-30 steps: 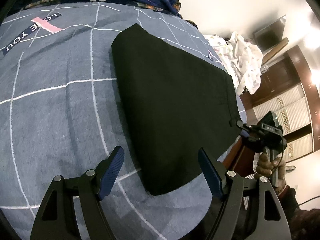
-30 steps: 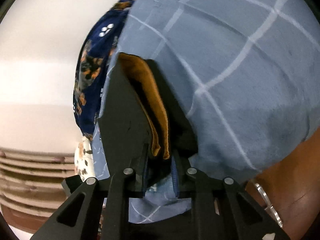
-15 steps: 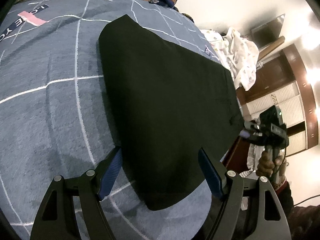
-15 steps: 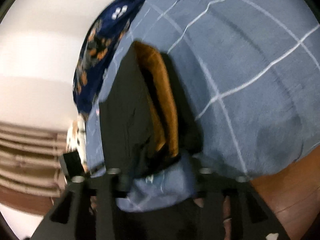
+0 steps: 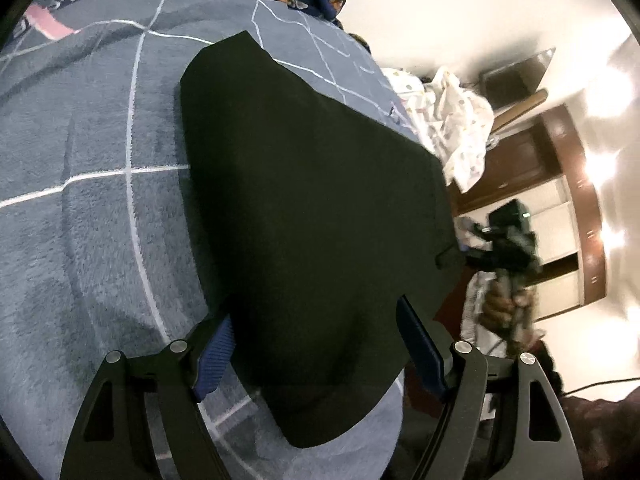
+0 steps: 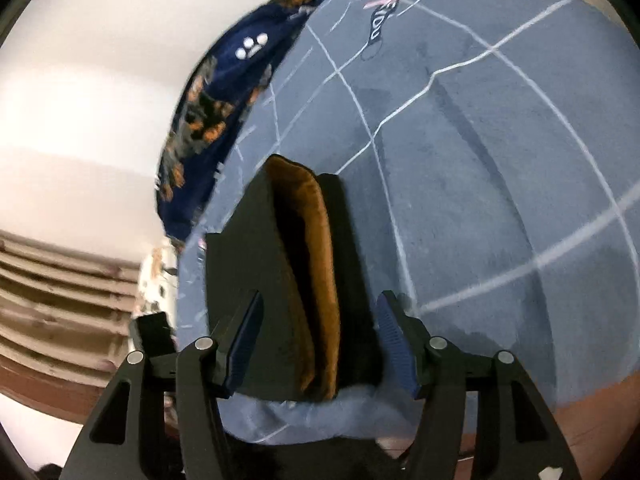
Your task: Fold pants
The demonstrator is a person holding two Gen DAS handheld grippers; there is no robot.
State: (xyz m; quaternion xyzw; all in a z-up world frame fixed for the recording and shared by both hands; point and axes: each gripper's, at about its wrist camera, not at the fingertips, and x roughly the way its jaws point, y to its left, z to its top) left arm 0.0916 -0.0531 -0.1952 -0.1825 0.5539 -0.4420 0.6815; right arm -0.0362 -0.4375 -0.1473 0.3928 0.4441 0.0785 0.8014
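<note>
The right tool [image 6: 320, 344], clamped on the pants' [image 5: 312, 208] edge a second ago, is opening with its pads clear of the cloth between them, so the folded pants lie released on the bed [image 5: 88, 208], the left tool [image 5: 316, 354] wide over their near end.

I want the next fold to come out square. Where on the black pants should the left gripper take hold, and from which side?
Probably the near corner of the black pants, approached from the bed's near edge. There the cloth tapers to a thin edge lying flat on the grey blanket, and the open left gripper already straddles it, so the fingers could close over the layers.
</note>
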